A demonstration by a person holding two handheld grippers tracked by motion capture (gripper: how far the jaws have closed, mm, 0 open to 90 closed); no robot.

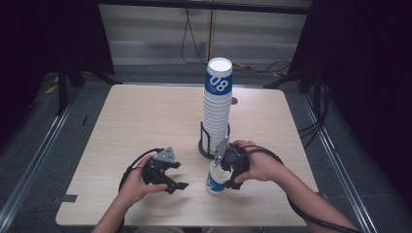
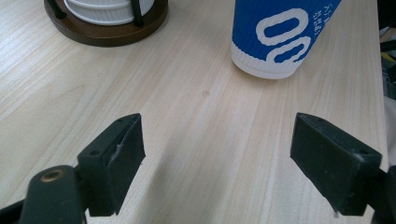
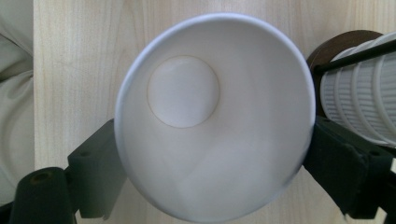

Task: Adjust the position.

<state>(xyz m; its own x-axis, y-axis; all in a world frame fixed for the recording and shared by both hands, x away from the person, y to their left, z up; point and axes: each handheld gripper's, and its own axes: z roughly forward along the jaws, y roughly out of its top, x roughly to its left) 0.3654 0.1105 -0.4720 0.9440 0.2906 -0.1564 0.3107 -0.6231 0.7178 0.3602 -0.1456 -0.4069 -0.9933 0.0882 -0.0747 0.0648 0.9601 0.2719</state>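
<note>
A single blue-and-white paper cup (image 1: 214,183) stands upright near the table's front edge, its base on the wood (image 2: 280,32). My right gripper (image 1: 222,167) comes down over it, one jaw pressed against each side below the rim. The right gripper view looks straight into the cup's white inside (image 3: 210,116). My left gripper (image 1: 179,175) rests a short way left of the cup, jaws wide apart with only bare table between them (image 2: 217,140). Just behind the cup, a tall stack of cups (image 1: 217,111) rises from a dark round holder (image 1: 203,148).
The light wooden table (image 1: 141,121) has bare room on its left and far side. The holder's wire uprights and brown base (image 2: 106,28) stand close to my right gripper, with the ribbed stack (image 3: 359,107) beside its right jaw. Dark floor, rails and cables surround the table.
</note>
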